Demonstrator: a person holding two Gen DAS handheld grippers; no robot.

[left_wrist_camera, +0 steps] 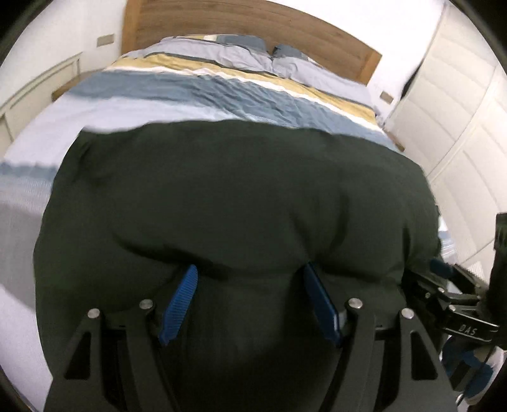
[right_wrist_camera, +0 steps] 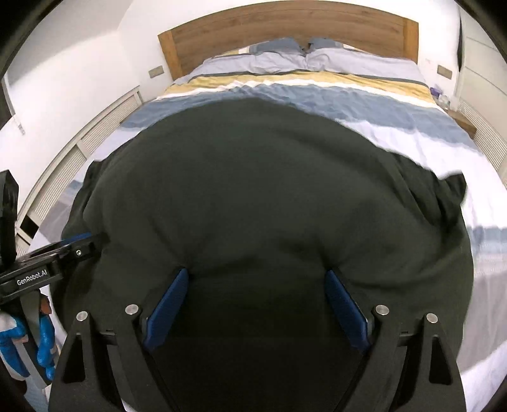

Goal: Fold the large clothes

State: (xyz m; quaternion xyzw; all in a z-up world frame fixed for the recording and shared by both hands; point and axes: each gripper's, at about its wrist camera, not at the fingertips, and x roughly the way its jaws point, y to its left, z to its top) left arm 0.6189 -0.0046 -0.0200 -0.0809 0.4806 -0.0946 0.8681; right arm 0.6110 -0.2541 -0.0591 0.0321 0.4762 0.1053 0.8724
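Observation:
A large dark green garment (left_wrist_camera: 240,196) lies spread over the near half of the bed, and it also fills the right wrist view (right_wrist_camera: 259,190). My left gripper (left_wrist_camera: 250,269) has its blue pads (left_wrist_camera: 180,301) set wide apart, with the cloth bulging over the fingertips and lying between them. My right gripper (right_wrist_camera: 256,272) stands the same way, blue pads (right_wrist_camera: 164,307) wide apart and the tips hidden under a fold of the garment. The right gripper also shows at the right edge of the left wrist view (left_wrist_camera: 450,285), against the garment's side. The left gripper shows at the left edge of the right wrist view (right_wrist_camera: 63,250).
The bed (right_wrist_camera: 459,164) has a striped blue, white and yellow duvet, two pillows (right_wrist_camera: 304,57) and a wooden headboard (right_wrist_camera: 285,22). White louvred panels (right_wrist_camera: 79,142) run along the left wall. White wardrobe doors (left_wrist_camera: 459,111) stand on the right. A small wooden bedside shelf (right_wrist_camera: 465,122) sits by the bed.

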